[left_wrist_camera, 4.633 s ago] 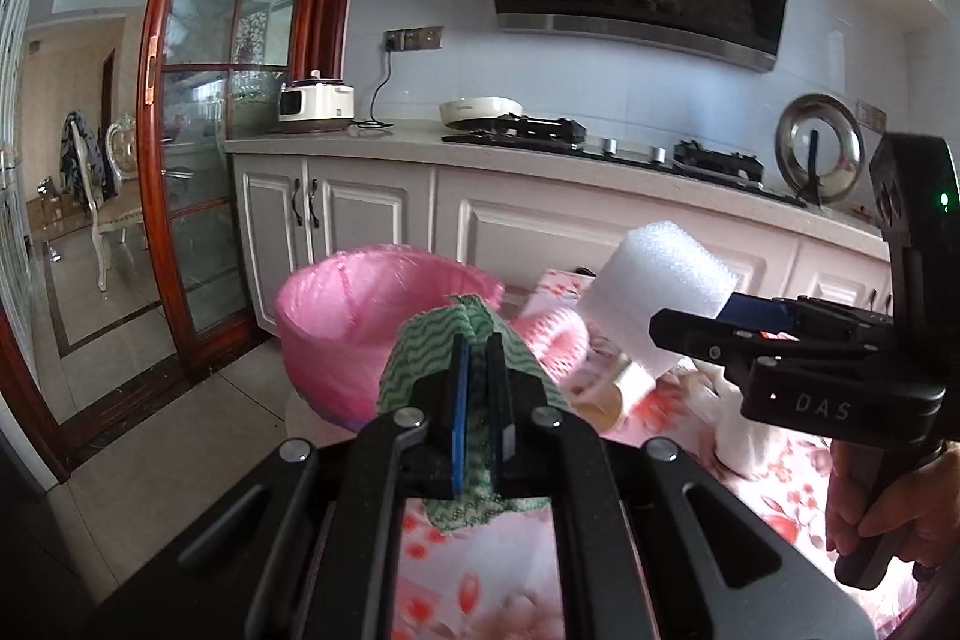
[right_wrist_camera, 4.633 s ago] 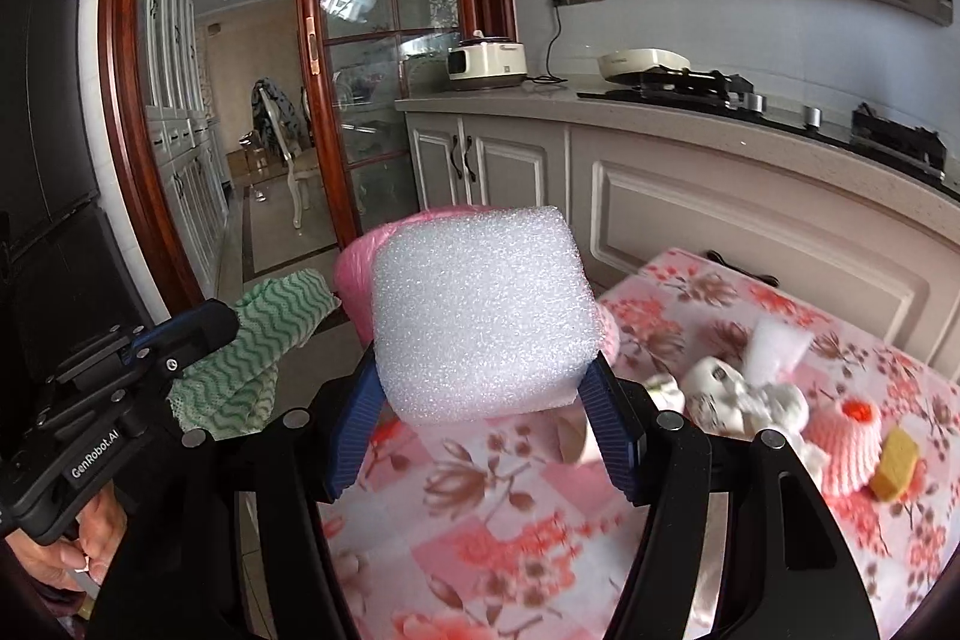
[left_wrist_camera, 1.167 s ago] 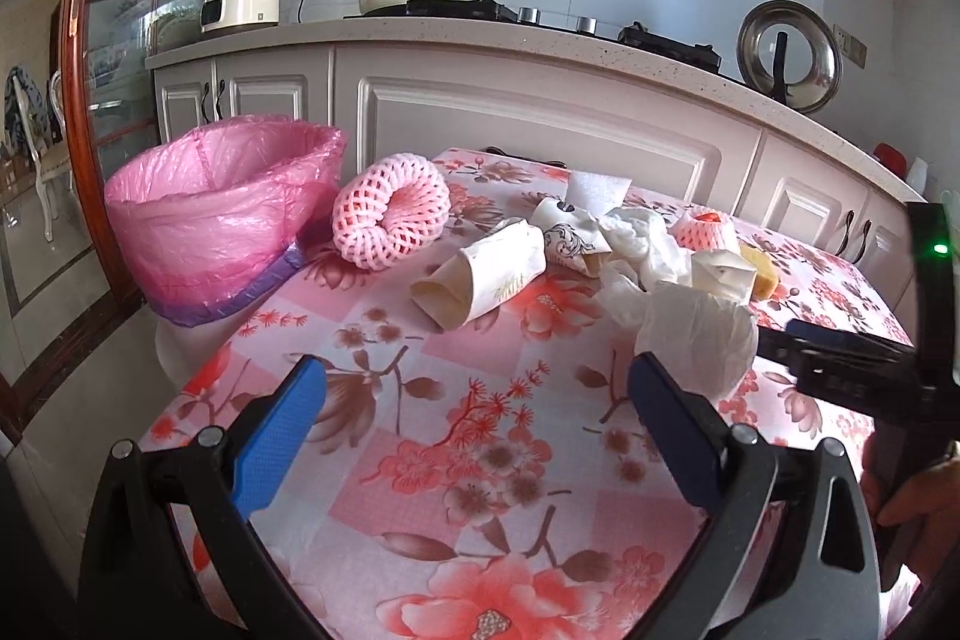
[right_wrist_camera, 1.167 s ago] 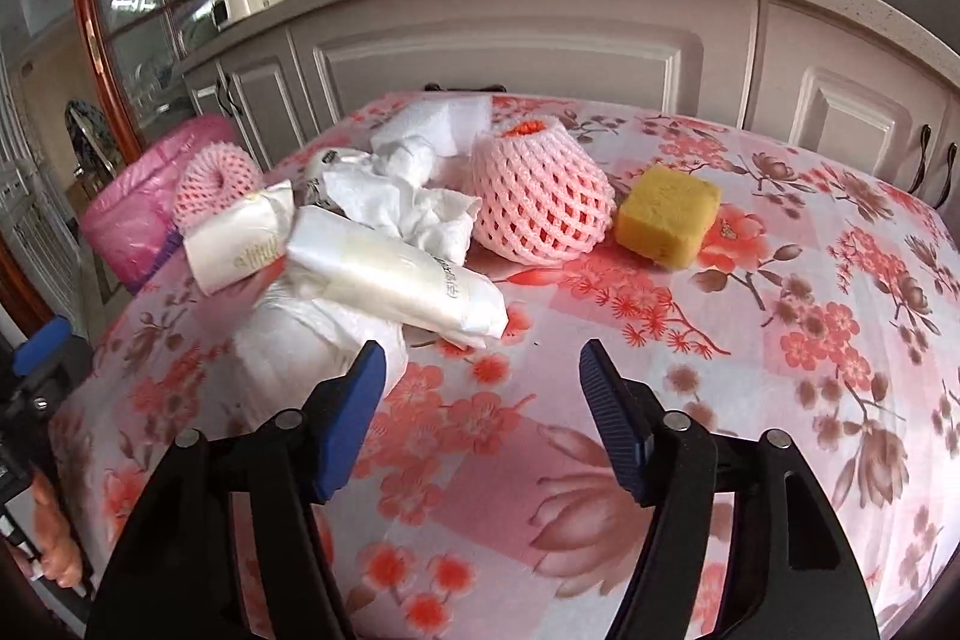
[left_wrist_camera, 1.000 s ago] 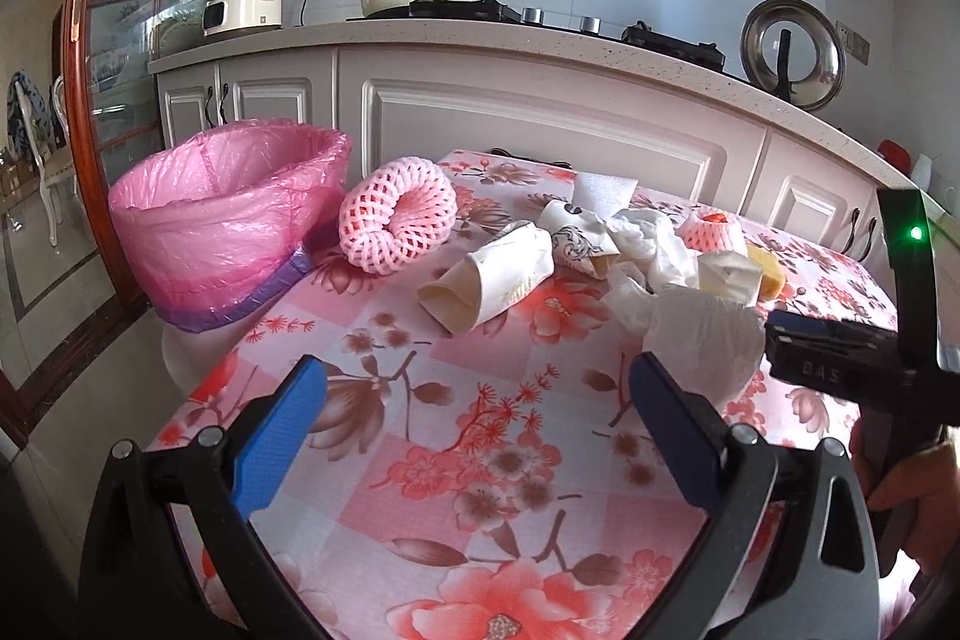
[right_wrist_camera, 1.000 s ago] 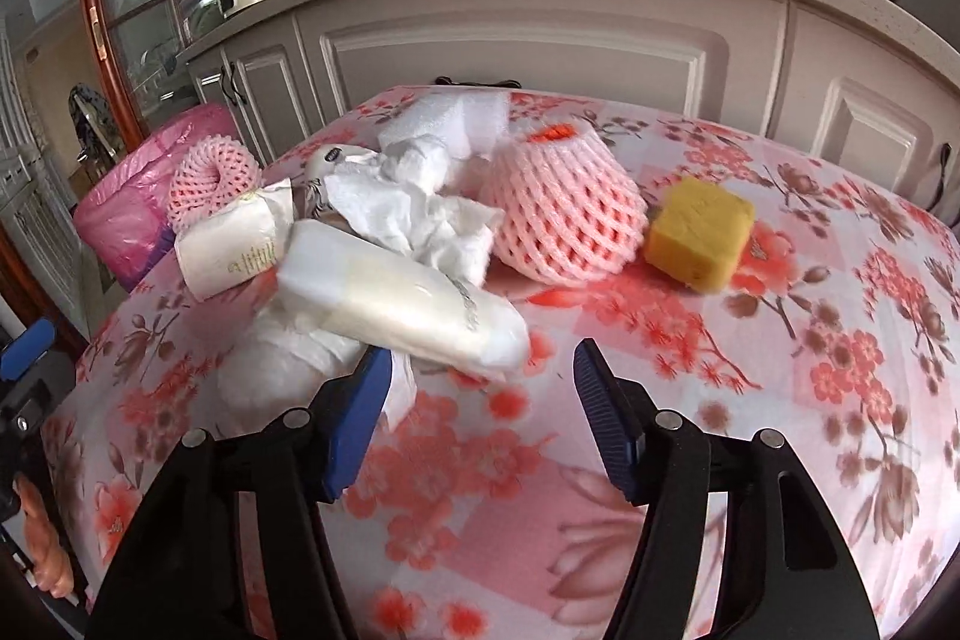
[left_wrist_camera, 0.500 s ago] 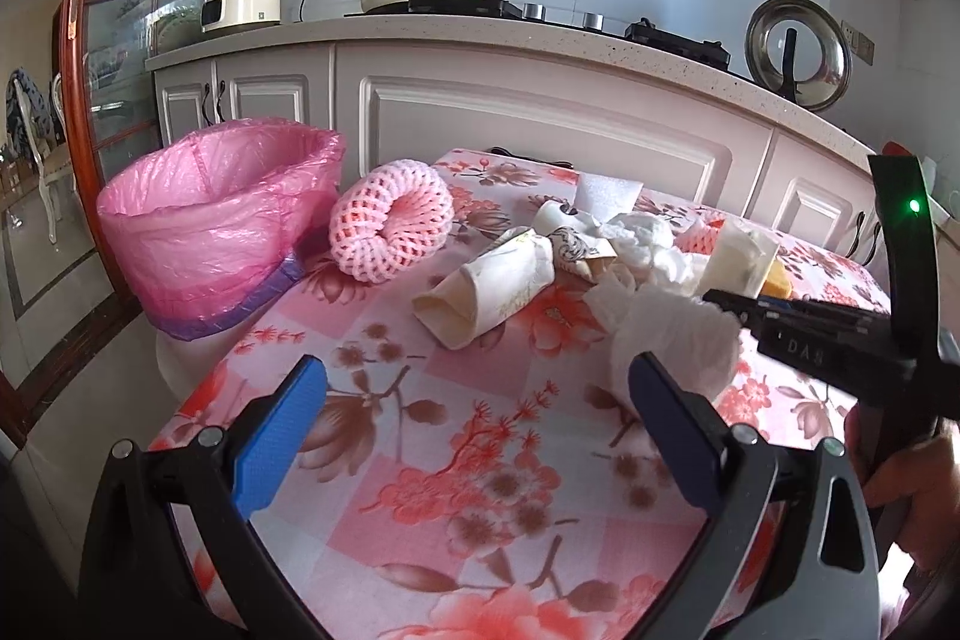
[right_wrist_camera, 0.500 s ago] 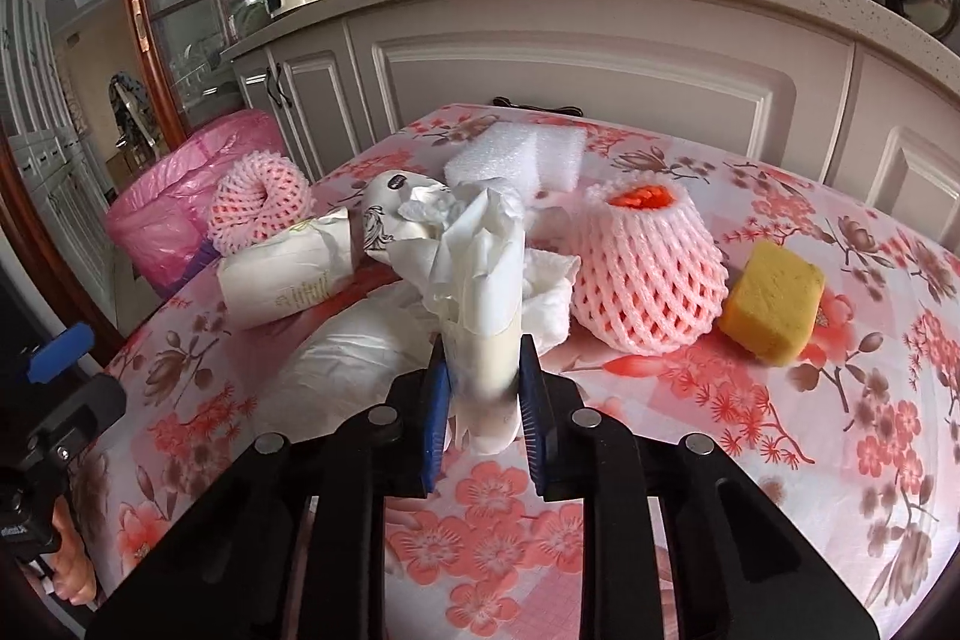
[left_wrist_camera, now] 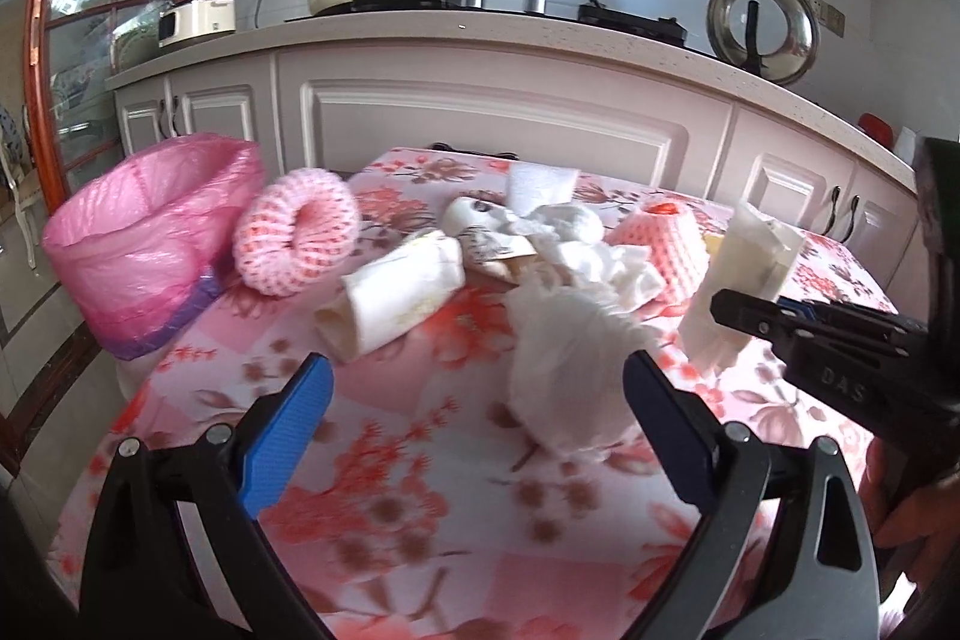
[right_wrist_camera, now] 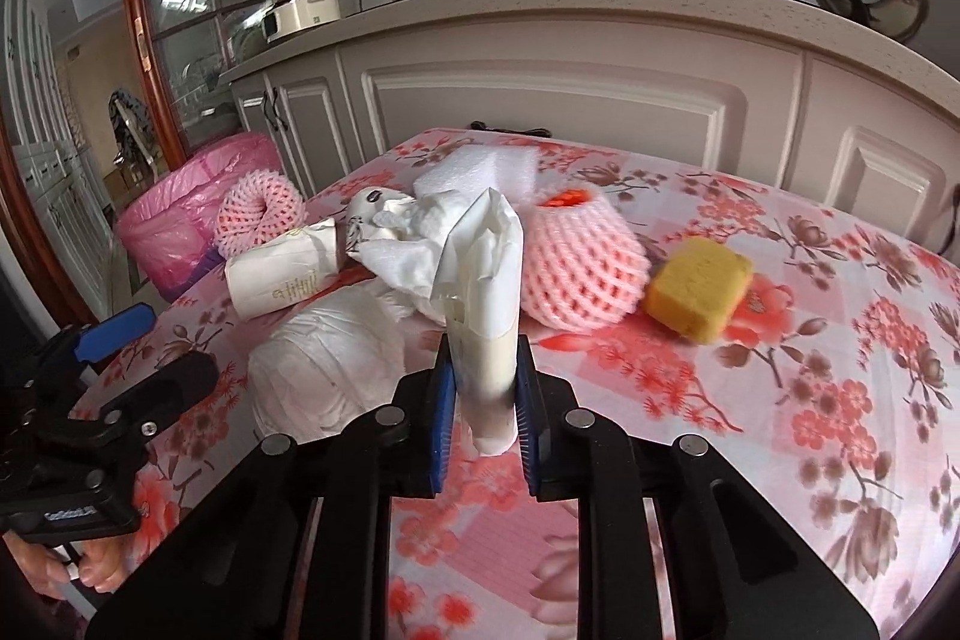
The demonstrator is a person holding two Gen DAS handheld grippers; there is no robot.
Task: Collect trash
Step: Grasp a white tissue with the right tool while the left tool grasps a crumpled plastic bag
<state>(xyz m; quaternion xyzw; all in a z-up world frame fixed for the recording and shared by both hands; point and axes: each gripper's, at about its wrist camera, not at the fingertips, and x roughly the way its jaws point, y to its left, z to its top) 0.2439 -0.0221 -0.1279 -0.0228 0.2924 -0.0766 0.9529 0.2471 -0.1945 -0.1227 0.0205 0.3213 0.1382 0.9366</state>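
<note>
- Right gripper [right_wrist_camera: 485, 403] is clamped tight on a white wrapper [right_wrist_camera: 487, 280], which stands upright between the blue pads, clear of the table [right_wrist_camera: 780, 370].
- Left gripper [left_wrist_camera: 474, 424] hangs wide open with nothing between its fingers, over the near part of the floral cloth.
- Just beyond it sits a crumpled white bag [left_wrist_camera: 570, 352]; a paper roll [left_wrist_camera: 396, 298] lies to the left of that.
- Far left, the pink-lined bin [left_wrist_camera: 150, 232] stands at the table's edge, with a pink foam ring [left_wrist_camera: 297, 238] right beside it.
- On the right: a pink foam net [right_wrist_camera: 579, 268], with a yellow sponge [right_wrist_camera: 699, 286] near it.
- A white foam block [right_wrist_camera: 480, 172] lies at the far side of the pile.
</note>
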